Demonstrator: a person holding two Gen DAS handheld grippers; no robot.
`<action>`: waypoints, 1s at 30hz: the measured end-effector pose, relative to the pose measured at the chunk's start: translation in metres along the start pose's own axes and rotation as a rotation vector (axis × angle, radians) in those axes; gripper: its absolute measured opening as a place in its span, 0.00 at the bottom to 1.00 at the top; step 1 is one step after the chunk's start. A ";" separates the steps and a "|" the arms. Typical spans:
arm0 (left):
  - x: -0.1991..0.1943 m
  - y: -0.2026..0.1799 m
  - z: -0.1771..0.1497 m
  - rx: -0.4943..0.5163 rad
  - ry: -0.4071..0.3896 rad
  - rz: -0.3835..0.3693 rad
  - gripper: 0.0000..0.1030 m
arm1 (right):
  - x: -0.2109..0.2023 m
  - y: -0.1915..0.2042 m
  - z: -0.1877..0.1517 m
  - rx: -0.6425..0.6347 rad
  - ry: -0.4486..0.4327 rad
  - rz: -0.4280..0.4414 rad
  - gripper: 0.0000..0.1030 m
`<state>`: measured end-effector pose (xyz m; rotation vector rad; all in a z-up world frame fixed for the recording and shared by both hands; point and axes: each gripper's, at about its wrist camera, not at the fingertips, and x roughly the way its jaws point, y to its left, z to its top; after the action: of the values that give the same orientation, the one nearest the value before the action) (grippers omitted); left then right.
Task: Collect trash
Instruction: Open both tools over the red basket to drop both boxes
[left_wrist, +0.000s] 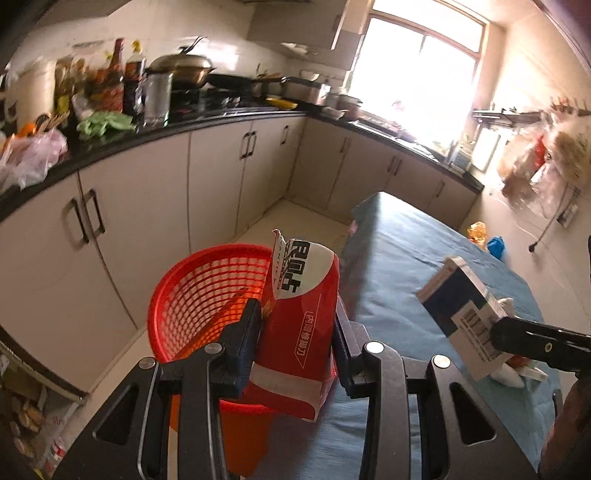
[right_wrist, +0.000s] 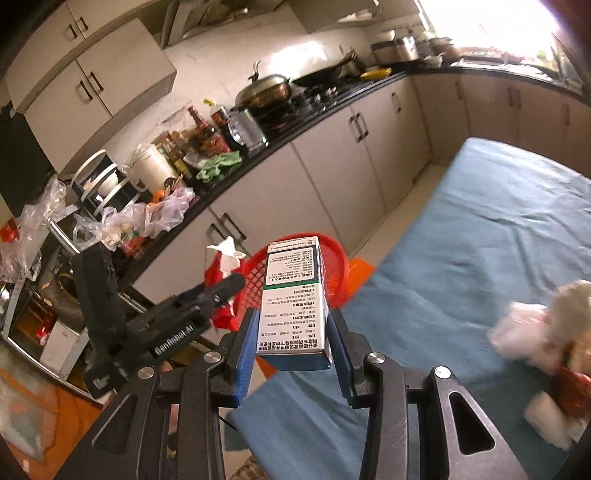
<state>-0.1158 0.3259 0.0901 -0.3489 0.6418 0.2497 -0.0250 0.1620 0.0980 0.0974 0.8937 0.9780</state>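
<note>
Collection is partly done — left tool (left_wrist: 297, 332) grips a red wrapper (left_wrist: 299, 314) over the bin (left_wrist: 207, 291), right tool (right_wrist: 291, 339) grips a box (right_wrist: 293, 295) toward it at 12 o'clock — while scraps (right_wrist: 546, 339) remain on the table (right_wrist: 480, 229) at 3 o'clock.

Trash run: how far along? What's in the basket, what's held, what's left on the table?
Done: nothing visible inside the red basket yet. In hand: the left hand-held gripper clamps a torn red packet next to the basket; the right hand-held gripper clamps a printed box, pointed toward the basket. Left: a heap of crumpled tissue and wrappers on the blue table.
</note>
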 end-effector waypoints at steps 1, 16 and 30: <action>0.003 0.004 -0.001 -0.006 0.004 0.003 0.34 | 0.012 0.003 0.004 -0.001 0.010 0.005 0.40; 0.043 0.041 -0.009 -0.073 0.052 0.021 0.38 | 0.112 -0.002 0.023 0.057 0.112 -0.003 0.40; 0.038 0.045 -0.009 -0.089 0.033 0.019 0.60 | 0.113 -0.008 0.027 0.072 0.086 -0.010 0.41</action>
<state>-0.1056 0.3682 0.0491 -0.4337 0.6681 0.2918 0.0271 0.2507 0.0430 0.1127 1.0076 0.9469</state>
